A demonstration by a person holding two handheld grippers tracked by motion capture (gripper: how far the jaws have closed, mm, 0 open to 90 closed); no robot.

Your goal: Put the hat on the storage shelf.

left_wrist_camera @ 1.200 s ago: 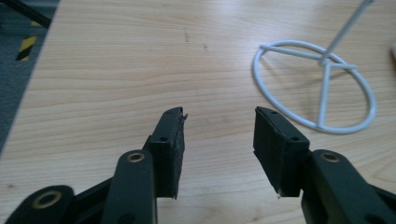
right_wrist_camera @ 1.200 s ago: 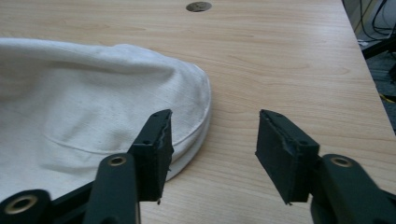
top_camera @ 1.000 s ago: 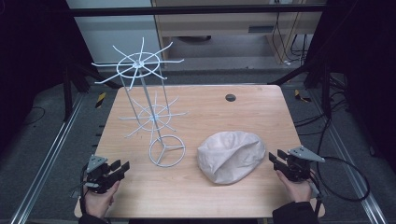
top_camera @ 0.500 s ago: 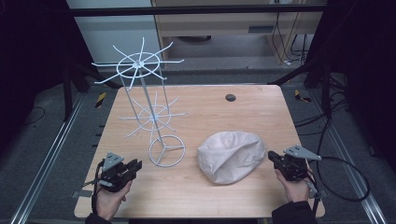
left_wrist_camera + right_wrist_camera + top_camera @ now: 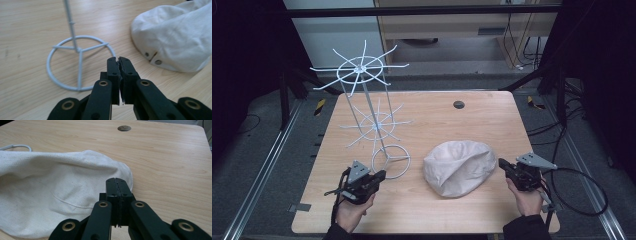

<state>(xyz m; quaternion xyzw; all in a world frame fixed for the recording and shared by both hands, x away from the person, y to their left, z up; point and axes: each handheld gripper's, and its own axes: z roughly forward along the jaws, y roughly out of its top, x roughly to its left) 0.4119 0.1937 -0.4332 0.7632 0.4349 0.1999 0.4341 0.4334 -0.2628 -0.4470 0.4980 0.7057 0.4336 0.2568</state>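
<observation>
The cap (image 5: 459, 167) lies flat beside the rack (image 5: 390, 161), probably awaiting hanging. Flanking the cap, left gripper (image 5: 379, 176) and right gripper (image 5: 503, 164) are clenched on nothing, having just closed.

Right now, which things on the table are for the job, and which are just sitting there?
For the job:
- white cap, between the two grippers
- white wire rack, its ring base beside the cap
- left gripper, jaws shut on nothing
- right gripper, jaws shut on nothing

Just there:
- round hole at the table's far edge
</observation>
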